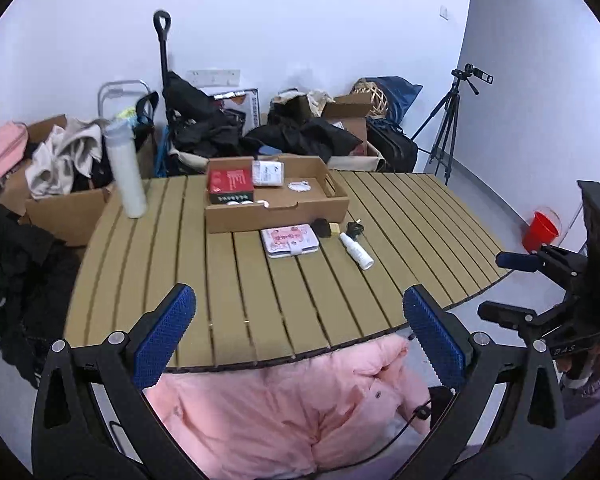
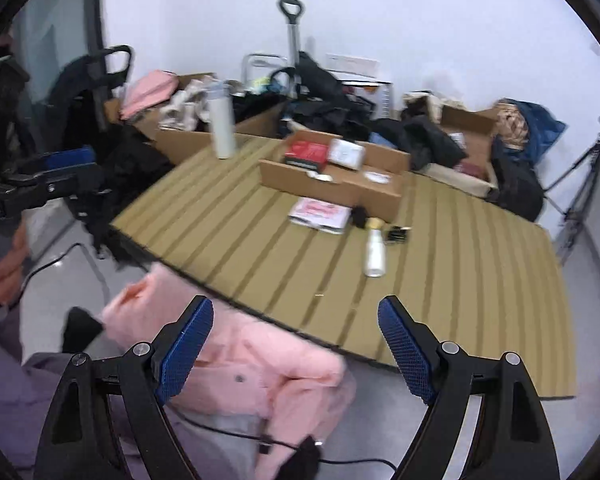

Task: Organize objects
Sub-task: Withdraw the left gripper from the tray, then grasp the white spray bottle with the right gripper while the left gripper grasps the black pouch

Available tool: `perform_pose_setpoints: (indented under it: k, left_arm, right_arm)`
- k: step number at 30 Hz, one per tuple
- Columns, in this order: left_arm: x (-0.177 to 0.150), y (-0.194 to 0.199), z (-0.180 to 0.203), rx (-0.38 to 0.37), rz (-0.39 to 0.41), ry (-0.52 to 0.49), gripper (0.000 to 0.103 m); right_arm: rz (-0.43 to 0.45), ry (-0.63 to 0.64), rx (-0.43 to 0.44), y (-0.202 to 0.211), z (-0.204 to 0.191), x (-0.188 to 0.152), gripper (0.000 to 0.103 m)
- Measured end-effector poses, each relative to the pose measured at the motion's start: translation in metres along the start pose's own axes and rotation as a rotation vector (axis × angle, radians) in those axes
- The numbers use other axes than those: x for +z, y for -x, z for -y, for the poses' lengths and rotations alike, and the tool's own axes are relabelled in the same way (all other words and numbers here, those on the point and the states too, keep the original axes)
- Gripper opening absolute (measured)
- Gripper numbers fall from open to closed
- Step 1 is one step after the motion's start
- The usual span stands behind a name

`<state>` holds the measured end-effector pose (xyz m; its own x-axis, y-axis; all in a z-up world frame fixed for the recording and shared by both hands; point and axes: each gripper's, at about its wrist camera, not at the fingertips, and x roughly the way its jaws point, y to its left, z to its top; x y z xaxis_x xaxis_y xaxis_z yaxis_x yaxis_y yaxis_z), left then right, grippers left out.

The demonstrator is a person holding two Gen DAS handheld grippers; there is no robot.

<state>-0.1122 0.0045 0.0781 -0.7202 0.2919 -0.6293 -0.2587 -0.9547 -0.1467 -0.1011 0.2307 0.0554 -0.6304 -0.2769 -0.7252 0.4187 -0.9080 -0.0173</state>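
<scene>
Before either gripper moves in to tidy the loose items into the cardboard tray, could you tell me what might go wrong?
1. The small white spray bottle lies on its side on the slatted table; a nudge could roll it away.
2. The tall white bottle stands upright near the table's far left edge; a sweeping left gripper might topple it.
3. The black binder clip sits close to the spray bottle, so a pinch could catch both.

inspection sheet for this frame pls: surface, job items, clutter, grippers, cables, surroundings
Surface: tan slatted table, partly bare.
Job's things: open cardboard tray holding red box and white packet; pink-patterned white case, small white spray bottle, black binder clip lie in front of the tray.
Clutter: tall white bottle standing upright.
Grippers: left gripper and right gripper open, empty.
Cables: black cord over lap.
Surroundings: camera tripod, red cup, boxes of clothes.
</scene>
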Motion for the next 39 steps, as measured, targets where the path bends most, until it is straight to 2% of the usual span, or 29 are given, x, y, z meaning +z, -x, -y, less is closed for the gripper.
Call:
perform_pose_setpoints:
  k: [3,5,7,9,11,12,13,15,16,18,19,20,21,22,23,24,26,27,28,32,35,39]
  left_arm:
    - [-0.003,-0.040,-0.001,-0.021,-0.059,0.019,0.103]
    - [-0.008,-0.068,-0.003,-0.012,-0.090,0.024,0.103]
    - [-0.009,-0.101,-0.001,-0.003,-0.045,0.002,0.103]
    - [-0.006,-0.131,0.004,-0.032,0.000,-0.031,0.103]
    - [0.002,-0.168,0.010,-0.070,-0.018,-0.061,0.103]
    - [0.006,-0.191,0.014,-0.084,-0.042,-0.083,0.103]
    - [0.011,-0.215,0.018,-0.081,-0.062,-0.104,0.103]
    - [0.020,-0.258,0.020,-0.041,-0.104,-0.106,0.102]
    - [0.024,-0.277,0.020,-0.027,-0.128,-0.097,0.100]
    - [0.034,-0.318,0.017,-0.036,-0.175,-0.050,0.100]
    - [0.039,-0.337,0.017,-0.041,-0.195,-0.027,0.094]
    - [0.043,-0.354,0.020,-0.041,-0.210,-0.022,0.091]
    - [0.045,-0.368,0.024,-0.038,-0.218,-0.039,0.091]
    - [0.047,-0.381,0.028,-0.019,-0.233,-0.071,0.089]
    - [0.048,-0.393,0.033,-0.010,-0.248,-0.106,0.082]
    - [0.048,-0.399,0.036,-0.012,-0.255,-0.124,0.077]
    - [0.047,-0.414,0.041,-0.016,-0.270,-0.150,0.053]
    - [0.046,-0.417,0.041,-0.018,-0.280,-0.155,0.046]
    - [0.043,-0.420,0.043,-0.033,-0.291,-0.159,0.031]
    - [0.034,-0.414,0.051,-0.023,-0.285,-0.220,0.029]
    - [0.033,-0.397,0.047,-0.068,-0.291,-0.180,0.028]
    - [0.041,-0.326,0.032,-0.133,-0.210,-0.078,0.028]
  right_arm:
    - [0.004,-0.078,0.028,-0.013,0.021,0.004,0.088]
    - [-0.047,-0.124,0.016,-0.039,0.037,0.005,0.088]
    - [-0.107,-0.154,0.004,-0.080,0.055,0.006,0.088]
    - [-0.132,-0.191,0.018,-0.122,0.072,0.006,0.086]
    - [-0.161,-0.201,-0.005,-0.161,0.084,0.008,0.086]
    - [-0.189,-0.197,-0.046,-0.183,0.090,0.010,0.086]
    - [-0.216,-0.196,-0.088,-0.204,0.096,0.012,0.080]
    - [-0.214,-0.203,-0.084,-0.234,0.105,0.017,0.069]
    - [-0.221,-0.214,-0.083,-0.250,0.111,0.019,0.061]
    - [-0.235,-0.216,-0.107,-0.272,0.116,0.022,0.056]
    - [-0.239,-0.206,-0.122,-0.283,0.118,0.021,0.051]
    - [-0.244,-0.202,-0.126,-0.288,0.119,0.021,0.045]
    - [-0.258,-0.214,-0.113,-0.294,0.121,0.018,0.032]
    - [-0.267,-0.239,-0.091,-0.297,0.123,0.015,0.031]
    - [-0.268,-0.257,-0.078,-0.297,0.125,0.012,0.031]
    - [-0.271,-0.263,-0.077,-0.295,0.125,0.010,0.031]
    - [-0.267,-0.274,-0.075,-0.285,0.126,0.004,0.031]
    - [-0.264,-0.291,-0.070,-0.280,0.127,0.000,0.031]
    - [-0.258,-0.308,-0.063,-0.275,0.128,-0.004,0.031]
    - [-0.246,-0.340,-0.073,-0.263,0.126,-0.011,0.031]
    - [-0.248,-0.335,-0.077,-0.260,0.124,-0.009,0.031]
    - [-0.196,-0.327,-0.081,-0.234,0.118,0.004,0.031]
